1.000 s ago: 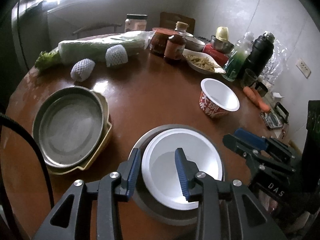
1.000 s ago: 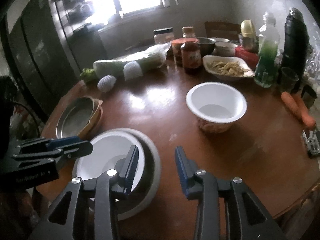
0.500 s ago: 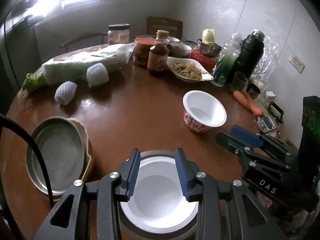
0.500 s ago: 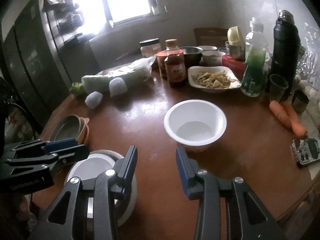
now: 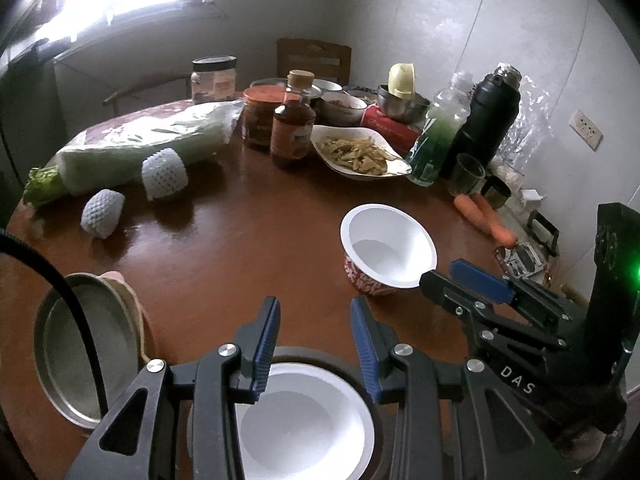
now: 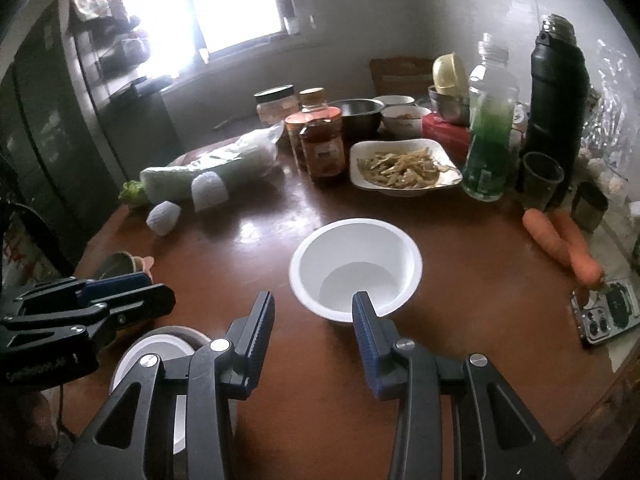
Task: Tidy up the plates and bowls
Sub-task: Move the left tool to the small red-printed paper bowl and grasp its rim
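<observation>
Right hand-held gripper (image 6: 314, 312) agape near empty paper bowl (image 6: 355, 266).

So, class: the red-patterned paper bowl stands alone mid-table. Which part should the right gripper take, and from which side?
Take the near rim of the paper bowl, coming from the right gripper side with one jaw inside and one outside. It stands upright and empty, its walls flare wide, and the open jaws look narrower than the bowl.

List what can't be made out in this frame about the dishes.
- White bowl on the grey plate: near edge cut off by the left wrist frame and covered by the left gripper.
- Metal pan stack: cable crosses it; the right wrist view shows only a sliver.
- Far bowls: contents too small.
</observation>
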Motion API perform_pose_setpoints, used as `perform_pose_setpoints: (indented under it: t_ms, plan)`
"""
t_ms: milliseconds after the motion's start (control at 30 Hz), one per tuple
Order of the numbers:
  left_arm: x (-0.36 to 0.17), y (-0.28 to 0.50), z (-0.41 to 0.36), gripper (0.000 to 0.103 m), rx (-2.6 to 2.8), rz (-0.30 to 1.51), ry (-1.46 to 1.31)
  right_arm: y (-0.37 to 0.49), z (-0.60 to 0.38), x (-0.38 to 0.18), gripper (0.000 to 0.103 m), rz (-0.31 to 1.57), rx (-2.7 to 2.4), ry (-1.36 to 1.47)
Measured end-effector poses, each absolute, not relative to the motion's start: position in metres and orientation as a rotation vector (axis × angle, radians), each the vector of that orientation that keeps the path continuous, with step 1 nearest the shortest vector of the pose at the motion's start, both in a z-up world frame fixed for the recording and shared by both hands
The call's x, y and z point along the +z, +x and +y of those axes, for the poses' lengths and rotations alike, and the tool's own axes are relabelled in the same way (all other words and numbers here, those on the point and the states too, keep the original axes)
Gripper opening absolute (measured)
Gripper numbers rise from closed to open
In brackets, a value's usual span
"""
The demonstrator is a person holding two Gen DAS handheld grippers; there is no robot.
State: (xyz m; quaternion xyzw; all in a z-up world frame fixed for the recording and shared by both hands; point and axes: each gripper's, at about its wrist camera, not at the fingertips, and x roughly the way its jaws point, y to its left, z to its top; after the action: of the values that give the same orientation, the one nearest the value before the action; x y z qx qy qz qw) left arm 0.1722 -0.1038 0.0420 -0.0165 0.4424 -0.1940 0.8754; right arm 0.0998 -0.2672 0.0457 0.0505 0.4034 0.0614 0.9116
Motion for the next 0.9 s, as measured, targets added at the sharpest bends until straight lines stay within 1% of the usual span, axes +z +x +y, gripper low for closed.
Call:
perform_pose_setpoints:
  t_ms: [500, 900]
  plan:
    - [0.033, 0.210, -0.134, 0.038, -0.446, 0.962, -0.044, 0.127, -0.305, 0.029, 0.042, 0.871, 0.031, 0.147]
    - [0.013, 0.236, -0.153, 0.038, -0.451, 1.028, -0.039, 0.154, -0.322, 0.007, 0.042, 0.918, 0.018, 0.147]
